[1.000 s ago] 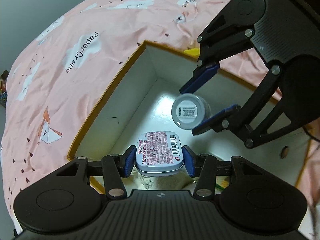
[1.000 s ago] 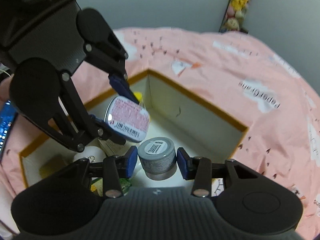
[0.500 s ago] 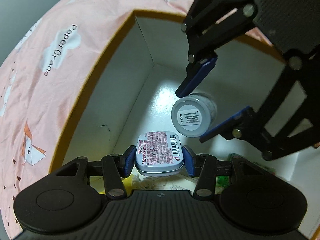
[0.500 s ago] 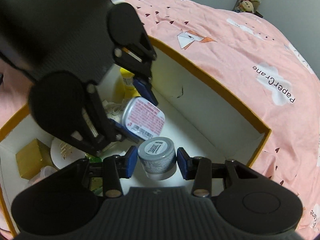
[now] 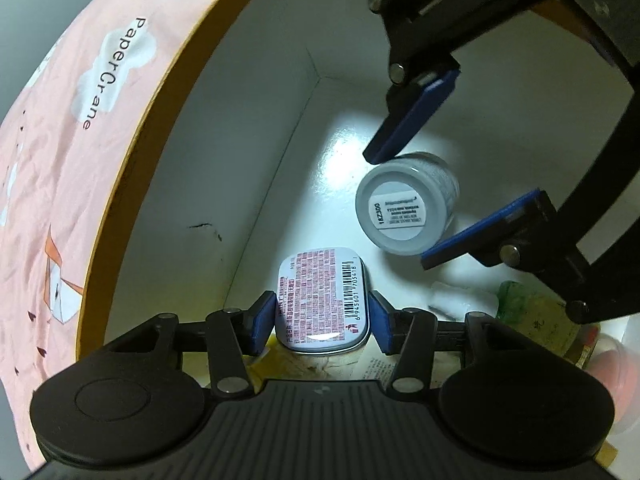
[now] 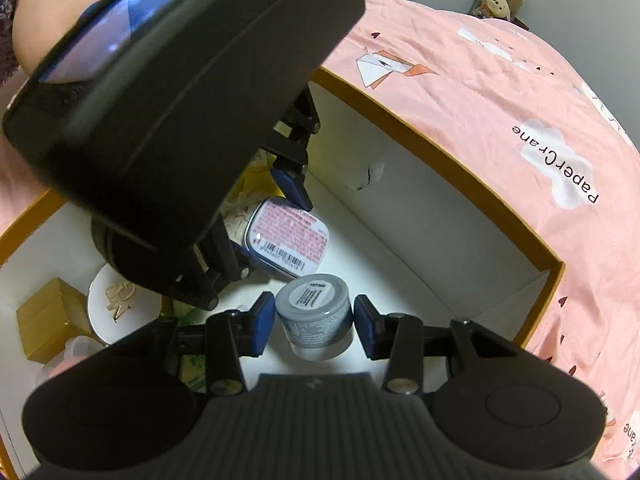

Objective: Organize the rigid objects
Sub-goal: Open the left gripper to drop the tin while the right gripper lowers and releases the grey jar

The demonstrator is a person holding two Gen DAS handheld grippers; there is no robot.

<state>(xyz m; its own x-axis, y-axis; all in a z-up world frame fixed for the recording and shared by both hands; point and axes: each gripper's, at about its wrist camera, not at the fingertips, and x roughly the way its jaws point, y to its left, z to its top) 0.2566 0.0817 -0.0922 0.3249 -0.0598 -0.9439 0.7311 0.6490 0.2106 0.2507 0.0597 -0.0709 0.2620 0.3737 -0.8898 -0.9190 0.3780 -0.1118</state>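
Mint tin, seen from the left wrist, lies flat between the blue pads of the left gripper, label and barcode up, its long axis running straight ahead along the fingers toward the box's inner corner. The pads look spread just off its sides, so it seems released or nearly so, though I cannot rule out light contact. It sits low in the white-walled cardboard box, close to the side wall. Ahead and to the right, the grey-lidded jar sits between the pads of the right gripper, which also stand clear of it. Near the right edge a green bottle lies among other items.

From the right wrist, the jar stands upright on the box floor, dead centre between the right gripper pads, with a visible gap each side: opened, not pinching. The tin lies just beyond it, apart, under the left gripper. A gold box and a white round dish rest at the far left of the cardboard box.

Judging from this, each tool should draw straight back along its own fingers; the right is nearer the jar and the left nearer the tin.
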